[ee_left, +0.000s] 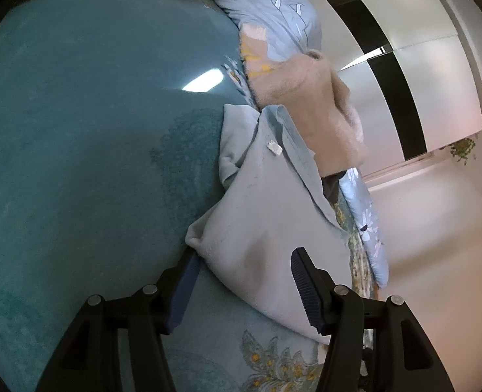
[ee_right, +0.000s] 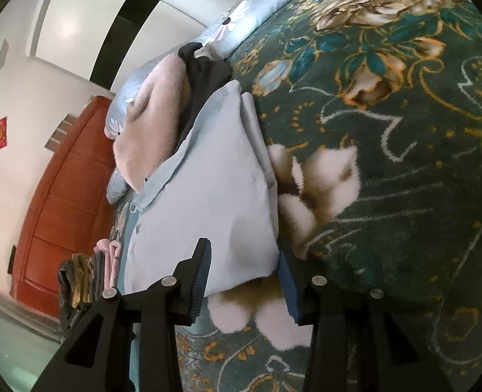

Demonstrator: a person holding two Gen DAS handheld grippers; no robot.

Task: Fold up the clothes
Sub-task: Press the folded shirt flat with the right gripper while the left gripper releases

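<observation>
Pale blue shirt (ee_left: 267,215) (ee_right: 208,196) lies folded near the bed's edge, on the green floral blanket (ee_right: 388,163). Left gripper (ee_left: 244,271) and right gripper (ee_right: 244,261) each straddle a corner of it, jaws wide, gripping nothing. Beige fleece (ee_left: 309,104) lies just beyond it.

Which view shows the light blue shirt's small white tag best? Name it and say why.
The left wrist view: the white tag lies in plain sight on the light blue shirt, near its collar. In the right wrist view the shirt fills the middle with its button edge showing, but no tag is visible.
</observation>
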